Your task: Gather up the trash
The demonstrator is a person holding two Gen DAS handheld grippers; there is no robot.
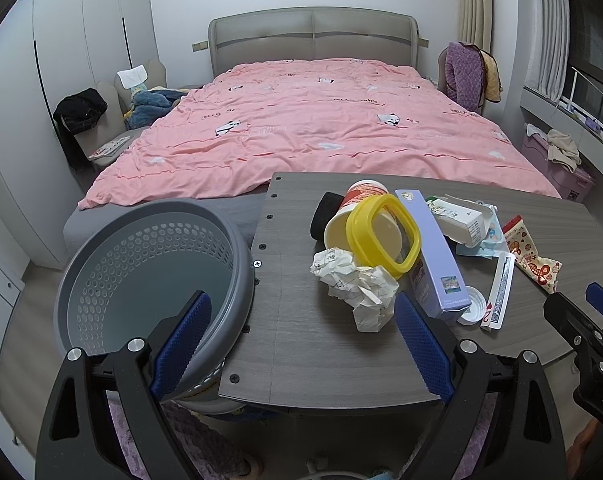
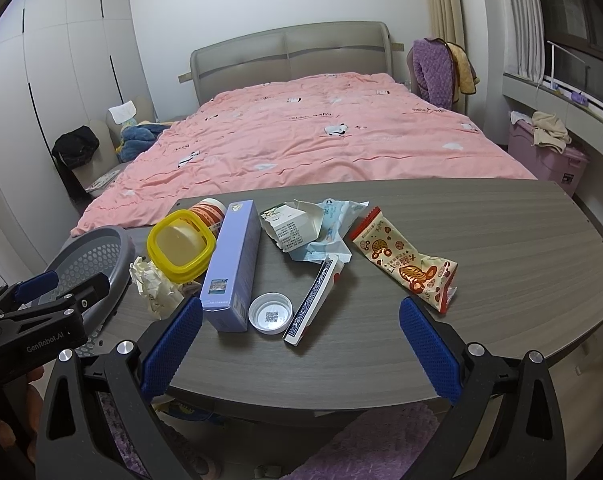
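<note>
Right, both your claws are wide open, empty. Crumpled paper (image 1: pixel 355 286) sits centre frame, just ahead of the left gripper (image 1: pixel 301 340), toward its right finger. Grey basket (image 1: pixel 101 248) lower left. Right gripper (image 2: pixel 301 344) faces bottle cap (image 2: pixel 270 313).

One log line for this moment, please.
left gripper: open, empty | right gripper: open, empty | basket: empty | trash: on table

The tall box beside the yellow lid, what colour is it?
The box is pale purple, lilac; the right wrist view shows it best.
</note>
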